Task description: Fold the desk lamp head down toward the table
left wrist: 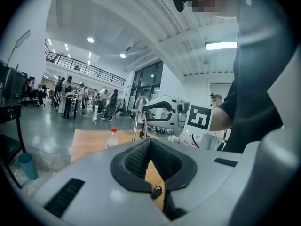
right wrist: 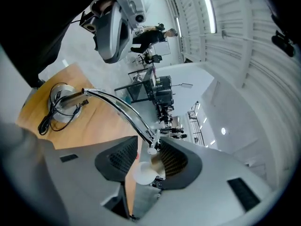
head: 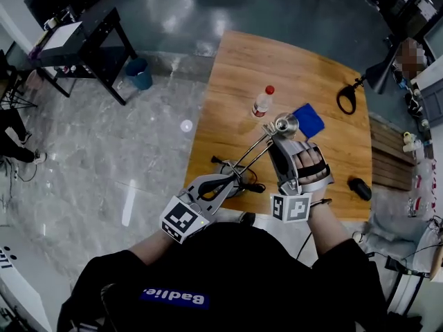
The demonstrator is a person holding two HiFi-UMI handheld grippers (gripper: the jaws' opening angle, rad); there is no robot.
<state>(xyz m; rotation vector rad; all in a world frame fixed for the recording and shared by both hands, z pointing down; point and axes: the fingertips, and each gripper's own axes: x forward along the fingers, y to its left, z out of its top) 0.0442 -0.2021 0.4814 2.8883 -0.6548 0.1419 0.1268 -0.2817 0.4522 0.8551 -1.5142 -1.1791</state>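
A chrome desk lamp stands on the wooden table [head: 235, 68]. Its round base [head: 240, 188] sits near the front edge and two thin arms [head: 252, 154] slant up to the silvery head [head: 285, 123]. My right gripper [head: 288, 139] reaches the head from the near side. In the right gripper view its jaws [right wrist: 148, 161] stand open around the cone-shaped head [right wrist: 149, 166], which lies against one pad with a gap at the other. My left gripper [head: 230, 181] lies over the base, its pads [left wrist: 136, 159] closed to a narrow wedge with nothing seen between them.
A clear bottle with a red cap [head: 262, 101] stands behind the lamp. A blue cloth [head: 309, 120] lies next to the lamp head. A black lamp with a loop [head: 348, 97] is at the far right edge, and a small black object [head: 359, 188] at the near right. The lamp's cable [right wrist: 49, 119] curls round the base.
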